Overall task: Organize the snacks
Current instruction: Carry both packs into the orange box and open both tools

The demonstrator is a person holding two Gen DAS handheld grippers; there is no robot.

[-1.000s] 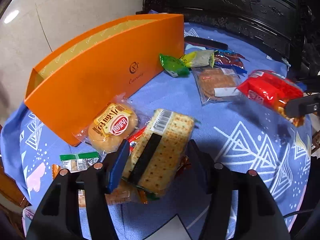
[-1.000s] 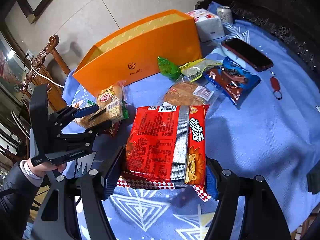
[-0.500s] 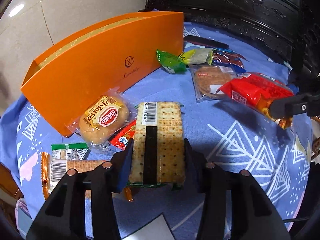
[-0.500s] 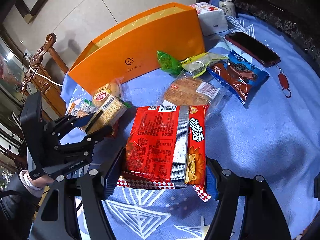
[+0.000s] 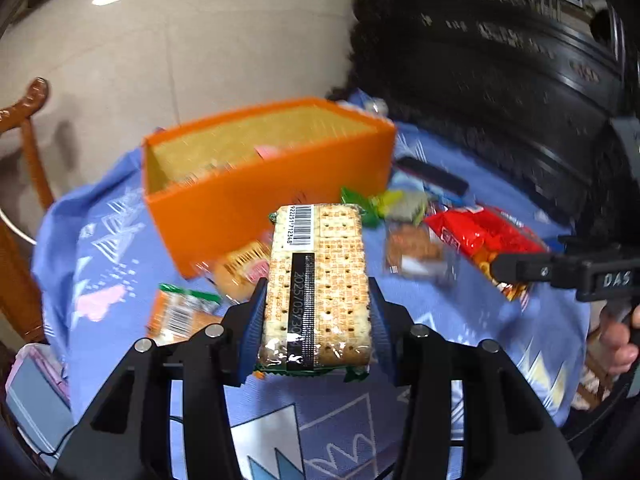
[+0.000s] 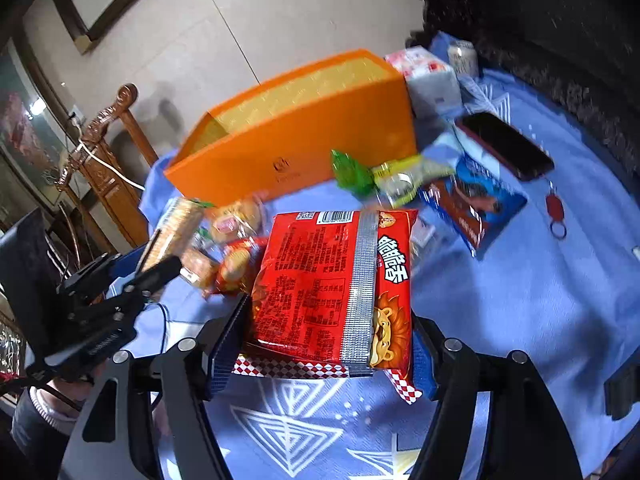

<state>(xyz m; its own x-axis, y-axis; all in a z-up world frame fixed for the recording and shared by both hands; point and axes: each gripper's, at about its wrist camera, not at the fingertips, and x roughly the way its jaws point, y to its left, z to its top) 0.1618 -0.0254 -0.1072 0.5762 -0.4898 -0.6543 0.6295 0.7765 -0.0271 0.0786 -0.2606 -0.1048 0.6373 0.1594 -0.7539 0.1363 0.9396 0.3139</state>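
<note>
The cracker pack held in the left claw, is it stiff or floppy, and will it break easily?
The cracker pack probably stays stiff: it juts straight out past the left claw without sagging. It is likely fragile, since thin crackers show through clear wrap and the pads press its long edges. The glossy film may be a little slippery, so it could slide if tilted steeply toward the orange box.

Cracker pack (image 5: 318,280): clear wrap, barcode at far end, black date strip along its length; lifted off the cloth, long axis toward 12 o'clock.
Red snack bag (image 6: 336,286): silver seam, lion print, checkered hem; raised, back face up.
Orange box (image 5: 256,168): open-topped, yellow-lined, upright at 11 o'clock of the crackers.
</note>
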